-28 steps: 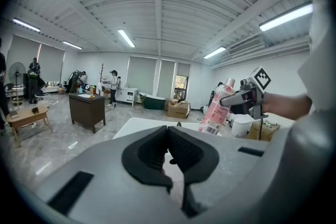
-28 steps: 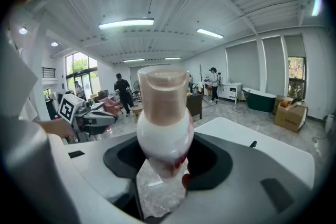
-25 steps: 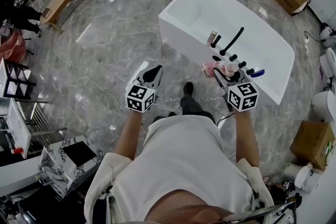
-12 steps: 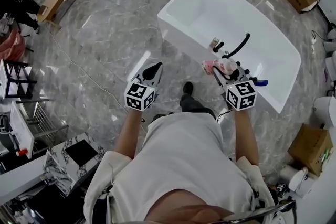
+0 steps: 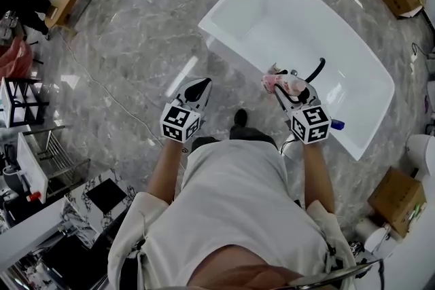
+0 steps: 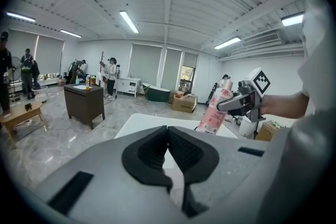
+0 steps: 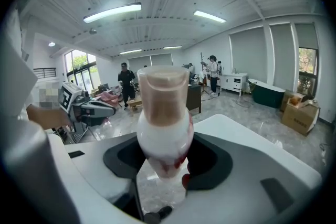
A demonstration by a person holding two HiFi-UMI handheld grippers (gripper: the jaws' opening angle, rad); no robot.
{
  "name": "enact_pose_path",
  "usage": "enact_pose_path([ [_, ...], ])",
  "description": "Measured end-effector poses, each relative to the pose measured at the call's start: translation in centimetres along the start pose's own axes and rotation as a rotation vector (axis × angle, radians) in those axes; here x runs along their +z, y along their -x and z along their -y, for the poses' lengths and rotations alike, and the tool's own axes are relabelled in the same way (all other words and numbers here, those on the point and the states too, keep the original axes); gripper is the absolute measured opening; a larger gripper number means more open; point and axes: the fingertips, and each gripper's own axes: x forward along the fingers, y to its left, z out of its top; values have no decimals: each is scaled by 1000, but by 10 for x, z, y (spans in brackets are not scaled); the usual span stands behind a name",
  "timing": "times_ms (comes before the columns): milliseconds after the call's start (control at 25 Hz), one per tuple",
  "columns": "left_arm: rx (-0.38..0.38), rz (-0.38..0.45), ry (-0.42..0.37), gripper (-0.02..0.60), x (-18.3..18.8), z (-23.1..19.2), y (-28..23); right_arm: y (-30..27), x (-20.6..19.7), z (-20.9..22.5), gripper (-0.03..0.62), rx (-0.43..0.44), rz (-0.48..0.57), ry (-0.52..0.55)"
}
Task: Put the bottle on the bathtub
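Right tongs (image 5: pixel 284 87) are clamped on the bottle (image 5: pixel 281 84), dark padded jaws pinching it on both sides below its rounded white shoulder. In the right gripper view the bottle rises straight up between those pads: a smooth beige cylindrical cap on top, a glossy white bulge beneath, red-pink print lower down. From the left gripper view the same bottle shows a slim pink printed body, tilted, cap highest. It hangs in the air over the near rim of the bathtub (image 5: pixel 234 0), just beside the curved black faucet (image 5: pixel 315 70); whether its base touches the rim cannot be told. The bathtub is a glossy white rectangular shell with rounded corners and a broad flat edge, set at an angle on the polished grey marble floor (image 5: pixel 136 44), which throws back streaks of the ceiling lights. Left tongs (image 5: pixel 198 87) are pressed together with nothing between them, the black contoured pads meeting along a centre seam, held over the floor well to the left of the tub. A cardboard box (image 5: pixel 396 197) sits on the floor at lower right.
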Motion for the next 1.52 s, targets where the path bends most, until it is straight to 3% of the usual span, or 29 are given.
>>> enact_pose_path([
  [280, -11, -25, 13, 9, 14, -13, -51, -31, 10, 41, 232, 6, -22, -5],
  [640, -27, -68, 16, 8, 12, -55, -77, -73, 18, 49, 232, -57, -37, -17],
  [1000, -141, -111, -26, 8, 7, -92, -100, -115, 17, 47, 232, -183, -51, -104],
  [1280, -196, -144, -34, 8, -6, -131, -133, -165, 0, 56, 232, -289, -68, -166],
  [1520, -222, -182, -44, 9, -39, -150, -176, -220, -38, 79, 232, -343, -76, -185],
])
